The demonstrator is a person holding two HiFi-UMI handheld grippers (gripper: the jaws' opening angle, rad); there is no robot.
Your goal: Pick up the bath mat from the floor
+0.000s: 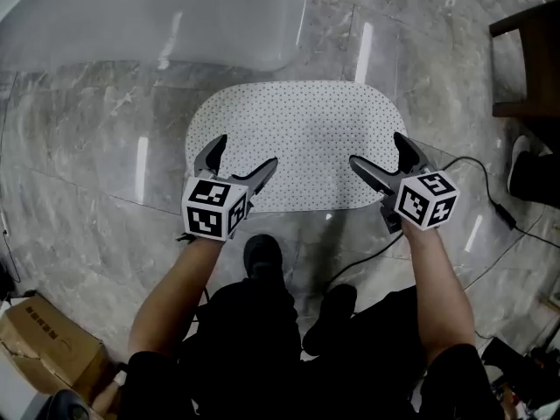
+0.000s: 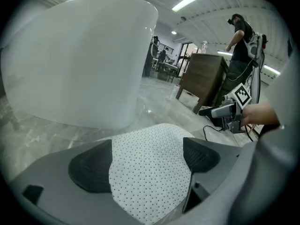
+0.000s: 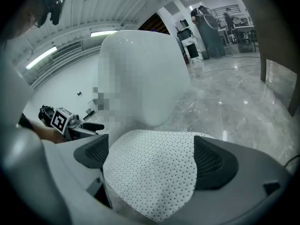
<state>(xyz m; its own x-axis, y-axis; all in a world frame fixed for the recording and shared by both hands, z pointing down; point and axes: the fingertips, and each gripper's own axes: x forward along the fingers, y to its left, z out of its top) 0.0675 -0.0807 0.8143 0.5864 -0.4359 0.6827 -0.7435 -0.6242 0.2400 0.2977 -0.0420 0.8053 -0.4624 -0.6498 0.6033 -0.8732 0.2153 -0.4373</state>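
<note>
Where the grey marble floor [image 1: 87, 173] runs up to a white bathtub [image 1: 175, 16], the bath mat [image 1: 296, 143] lies flat: white, rounded oblong, black-dotted, far edge just beside the tub. Left tool [image 1: 245, 151]: jaws wide apart over the mat's near left edge, gripping nothing; the mat shows between them in the left gripper view. Right tool [image 1: 377, 149]: jaws likewise apart over the near right edge, gripping nothing. Whether either tip touches the mat cannot be told. Black cable [image 1: 472, 169]: on the floor, right of the mat. Dark wooden cabinet [image 1: 529, 59]: far right. Cardboard box [image 1: 44, 344]: lower left, well apart from the mat.
</note>
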